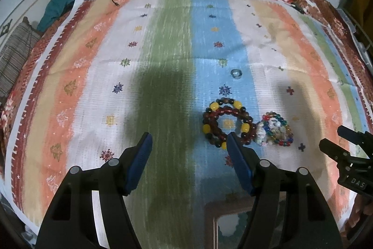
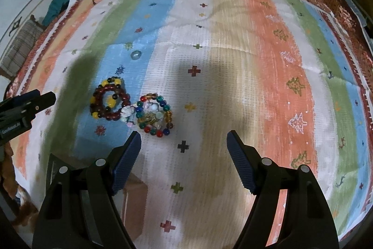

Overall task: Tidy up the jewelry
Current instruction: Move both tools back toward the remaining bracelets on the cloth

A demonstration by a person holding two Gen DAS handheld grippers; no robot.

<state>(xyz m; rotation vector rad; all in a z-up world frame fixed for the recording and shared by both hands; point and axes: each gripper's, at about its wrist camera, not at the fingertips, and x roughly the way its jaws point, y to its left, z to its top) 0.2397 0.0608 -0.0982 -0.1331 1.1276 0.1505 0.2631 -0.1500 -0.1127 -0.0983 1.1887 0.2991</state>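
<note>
While nothing is yet picked up, the sorting looks barely begun.
Left claw (image 1: 189,139): jaws apart, empty, above the striped cloth (image 1: 167,43).
Right claw (image 2: 184,139): jaws apart, empty.
Box corner (image 1: 223,218): under the left claw, mostly hidden; contents unclear.
Dark-and-yellow bead bracelets (image 1: 227,124): stacked on the blue stripe.
Multicoloured bracelets (image 1: 276,130): touching them; tangled, count unclear.
Small clear piece (image 1: 236,73): farther off, too blurred to name.

Striped cloth (image 1: 167,43) bears bracelets (image 1: 227,124), ring (image 1: 236,73).
</note>
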